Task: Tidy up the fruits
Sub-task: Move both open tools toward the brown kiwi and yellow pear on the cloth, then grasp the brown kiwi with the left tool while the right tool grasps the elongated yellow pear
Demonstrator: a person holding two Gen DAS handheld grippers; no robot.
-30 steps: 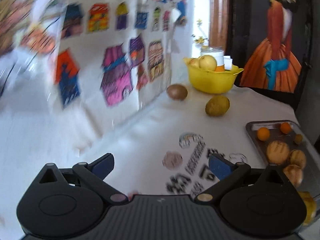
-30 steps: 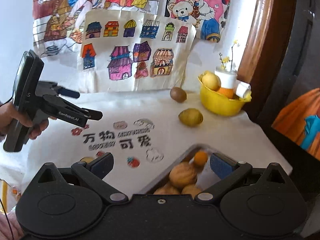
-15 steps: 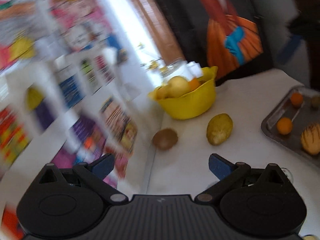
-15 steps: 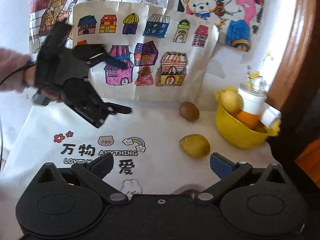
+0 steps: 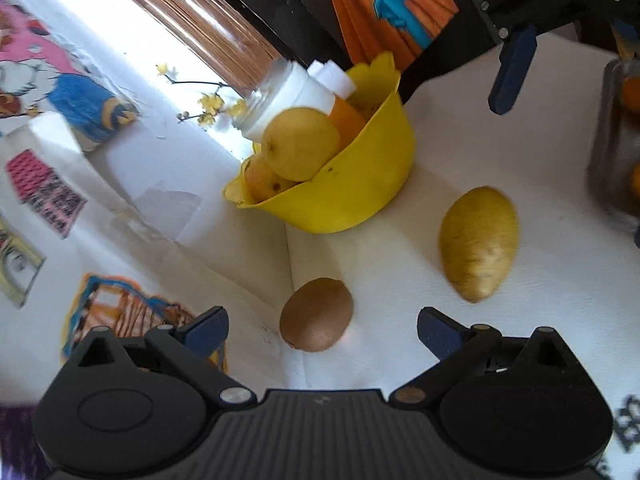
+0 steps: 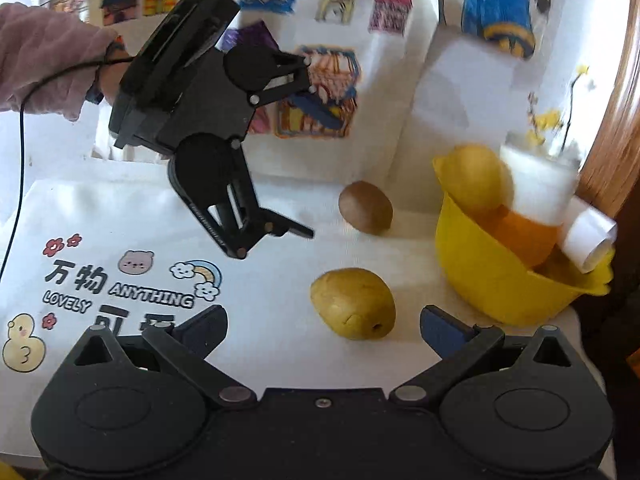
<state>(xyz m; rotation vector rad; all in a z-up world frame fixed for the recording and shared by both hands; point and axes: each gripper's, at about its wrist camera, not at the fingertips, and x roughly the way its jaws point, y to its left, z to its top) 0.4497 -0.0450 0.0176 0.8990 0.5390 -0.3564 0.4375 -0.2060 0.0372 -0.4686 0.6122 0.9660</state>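
At frame centre, the round yellow plastic bowl (image 5: 352,184) holds a pale yellow pear (image 5: 300,144) and a white-capped jar (image 5: 296,92); both tools, left tool (image 5: 320,328) and right tool (image 6: 324,326), gape empty.

Background items, table and wall

A white tablecloth (image 6: 280,280), printed with cartoon figures and the words "LOVELY ANYTHING" (image 6: 120,300), lay ahead of the tool. Children's drawings of coloured houses (image 6: 320,92) hung on the wall beyond it. A sprig of small yellow flowers (image 5: 208,100) stood far ahead. A painting of an orange dress (image 5: 392,4) hung ahead-right.
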